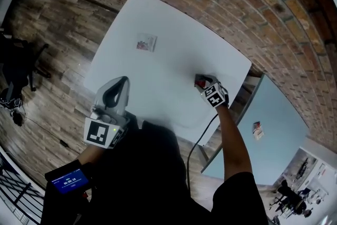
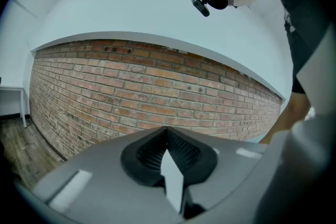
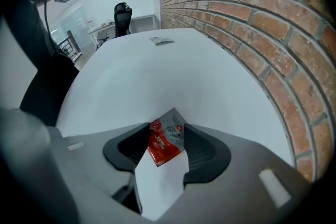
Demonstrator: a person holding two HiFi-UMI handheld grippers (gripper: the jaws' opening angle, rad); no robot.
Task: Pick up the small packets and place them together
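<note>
Bright, even, diffuse light fills all three views, with no hard shadows. In the right gripper view the packet [image 3: 165, 141] between the fingers [image 3: 202, 152] is sharp, its silver end dully shining. Beyond the fingertips the white table [image 3: 157, 71] is nearly washed out. In the left gripper view the brick wall [image 2: 157, 97] beyond the fingertips looks slightly soft. Wide-angle distortion bows every straight line, and dark vignetting rings the edges of each picture
</note>
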